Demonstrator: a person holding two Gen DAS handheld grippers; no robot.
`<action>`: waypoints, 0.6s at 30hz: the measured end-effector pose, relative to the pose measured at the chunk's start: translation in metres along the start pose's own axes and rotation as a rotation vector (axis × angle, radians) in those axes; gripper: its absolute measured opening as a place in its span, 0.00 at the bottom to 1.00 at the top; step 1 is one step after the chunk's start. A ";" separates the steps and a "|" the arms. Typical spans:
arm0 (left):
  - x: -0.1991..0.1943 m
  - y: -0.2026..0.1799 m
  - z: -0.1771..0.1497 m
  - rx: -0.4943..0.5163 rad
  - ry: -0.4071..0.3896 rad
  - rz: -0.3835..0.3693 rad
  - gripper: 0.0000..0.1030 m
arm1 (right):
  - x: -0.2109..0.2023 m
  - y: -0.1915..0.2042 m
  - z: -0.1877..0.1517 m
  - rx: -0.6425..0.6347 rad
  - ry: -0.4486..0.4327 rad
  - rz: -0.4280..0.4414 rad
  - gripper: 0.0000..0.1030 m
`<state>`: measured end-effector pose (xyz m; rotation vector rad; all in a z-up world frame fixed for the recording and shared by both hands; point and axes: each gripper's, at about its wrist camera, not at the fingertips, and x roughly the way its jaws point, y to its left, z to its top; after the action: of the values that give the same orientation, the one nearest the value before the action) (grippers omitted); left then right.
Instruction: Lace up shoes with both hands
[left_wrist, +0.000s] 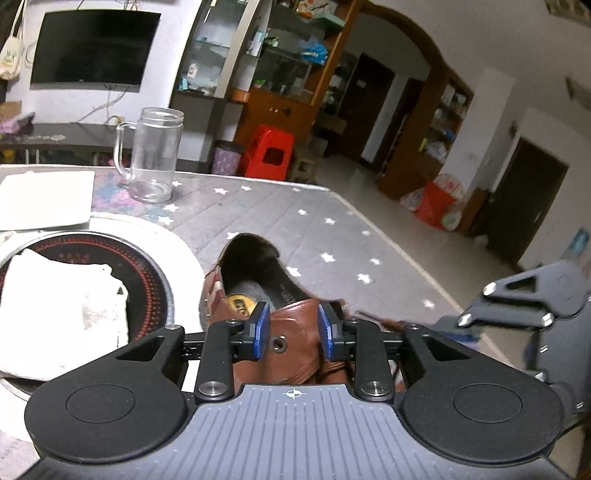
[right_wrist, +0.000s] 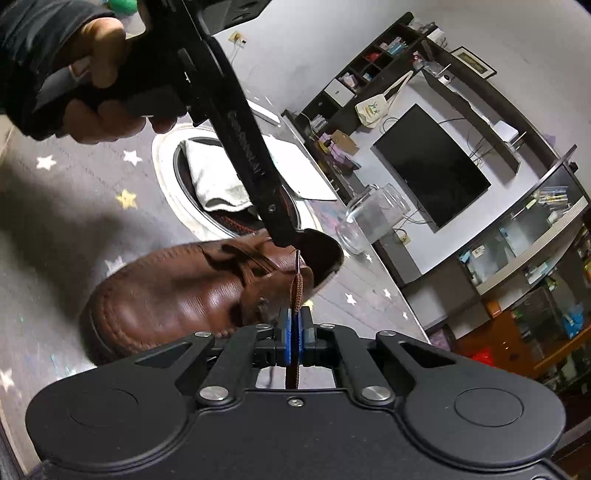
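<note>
1. Your right tool (right_wrist: 294, 332) has its blue pads pressed together, pinching the brown lace (right_wrist: 296, 284); the lace runs up at 12 o'clock from the pads to the shoe's top eyelet area.
2. Your left tool (left_wrist: 293, 332) is spread, pads on either side of the shoe's brown leather flap with its eyelet (left_wrist: 277, 345). Can't tell if the pads touch the leather; nothing looks clamped.
3. The brown shoe (right_wrist: 177, 291) sits on the star-print table (left_wrist: 295, 221), toe toward 9 o'clock in the right wrist view, opening toward 2 o'clock. Lower eyelets already look crossed.
4. The step in hand is likely pulling the lace end taut at the top eyelet while your left hand (right_wrist: 99, 77) steadies the shoe.
5. Next: keep the lace tensioned, close the left tool on the flap, then feed the lace end to the open eyelet. Motion blur, so go slowly.
6. Glass mug (left_wrist: 153, 155) at 11 o'clock from the shoe, well apart.
</note>
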<state>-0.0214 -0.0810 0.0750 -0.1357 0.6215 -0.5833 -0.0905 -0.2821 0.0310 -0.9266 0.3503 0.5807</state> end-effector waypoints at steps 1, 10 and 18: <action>0.000 0.000 0.000 0.007 0.003 0.008 0.24 | 0.000 0.000 0.000 -0.010 0.000 -0.003 0.04; -0.024 0.013 -0.008 0.039 -0.037 0.019 0.16 | 0.013 0.009 0.009 -0.180 -0.017 -0.006 0.04; -0.037 0.039 -0.017 -0.061 -0.076 -0.036 0.17 | 0.036 0.026 0.023 -0.399 -0.034 -0.006 0.04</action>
<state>-0.0373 -0.0270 0.0685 -0.2261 0.5648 -0.5914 -0.0769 -0.2401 0.0089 -1.2986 0.2030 0.6738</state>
